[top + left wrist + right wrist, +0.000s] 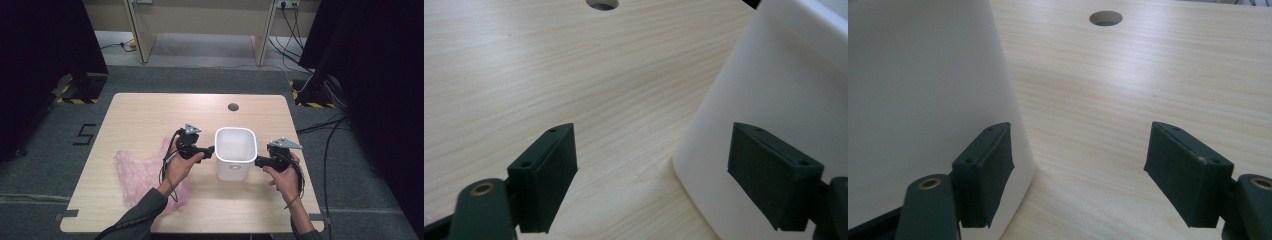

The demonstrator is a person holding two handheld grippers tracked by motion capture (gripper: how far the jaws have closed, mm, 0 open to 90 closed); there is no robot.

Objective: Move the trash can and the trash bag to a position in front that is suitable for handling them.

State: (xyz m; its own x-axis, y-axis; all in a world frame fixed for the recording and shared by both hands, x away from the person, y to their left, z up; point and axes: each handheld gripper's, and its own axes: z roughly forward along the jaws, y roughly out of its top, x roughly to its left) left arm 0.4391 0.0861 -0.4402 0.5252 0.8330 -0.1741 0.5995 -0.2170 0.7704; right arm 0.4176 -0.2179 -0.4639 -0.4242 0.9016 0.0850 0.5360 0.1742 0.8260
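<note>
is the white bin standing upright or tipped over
Upright. The white bin stands on its base on the table, its open mouth facing up, between the open left gripper and right gripper.

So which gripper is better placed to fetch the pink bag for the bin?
Left, probably. The left gripper is open beside the bin, and the pink bag lies on its side of the table. The right gripper, also open, has the bin between it and the bag.

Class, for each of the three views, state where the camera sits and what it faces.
High view: above the person's side, looking down on the table; forearms, left hand-held gripper, right hand-held gripper.
Left gripper view: behind open jaws, white bin at right.
Right gripper view: behind open jaws, bin at left.
All share the bin.
</note>
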